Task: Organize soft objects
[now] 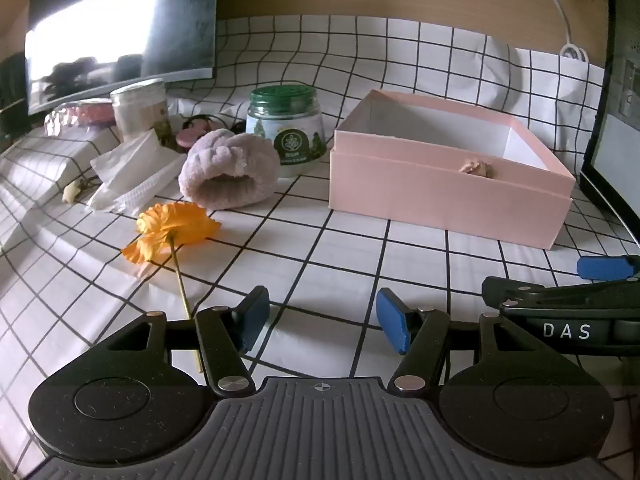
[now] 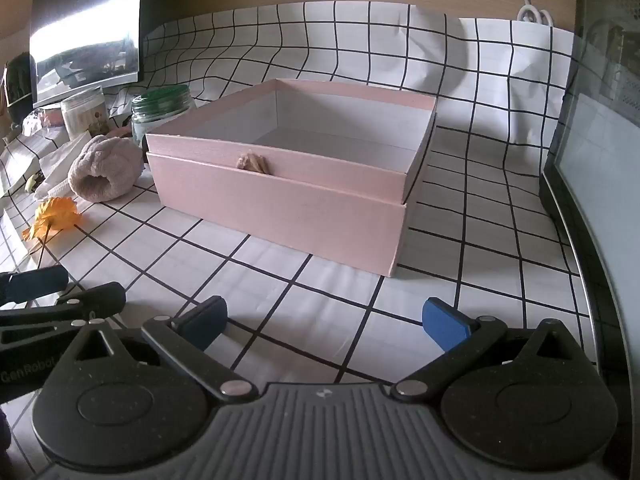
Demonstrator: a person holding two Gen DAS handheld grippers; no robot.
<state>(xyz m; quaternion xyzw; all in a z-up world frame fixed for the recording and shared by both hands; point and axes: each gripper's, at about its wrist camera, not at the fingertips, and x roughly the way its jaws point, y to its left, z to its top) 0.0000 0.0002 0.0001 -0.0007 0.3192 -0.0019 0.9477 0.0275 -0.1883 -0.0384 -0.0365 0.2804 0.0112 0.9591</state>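
The left gripper (image 1: 323, 322) is seen low over the table, its blue-padded jaws spread wide with nothing between them. The right gripper (image 2: 325, 322) is held the same way, jaws wide apart and empty, just beside the left one.

A white cloth with a black grid (image 1: 352, 248) is spread over the table (image 2: 280, 288) and runs up the back wall, creased in places. On it, a pink cardboard box (image 1: 448, 196) with a matte, square-cornered shell and a white inner lining (image 2: 344, 120) is set open, seated in what looks like its own lid. A small beige ruffled scrap (image 1: 476, 169) is perched on the box's near rim.

To the left of the box, a fluffy lilac headband (image 1: 228, 174) of plush, ribbed fabric is lying curled into a loop on the cloth, touching a clear jar with a green screw lid (image 1: 286, 130) behind it. In front of the headband, an orange artificial flower (image 1: 172, 228) with crinkled petals is lying on its side, its thin stem (image 1: 182, 284) reaching towards the left gripper's left finger.

Further left, crumpled white tissue (image 1: 128, 168) and a pale cylindrical jar (image 1: 140, 110) are noted, with a glossy dark monitor (image 1: 120, 32) standing behind them. A white cable (image 1: 560, 12) is seen hanging down the wooden wall.
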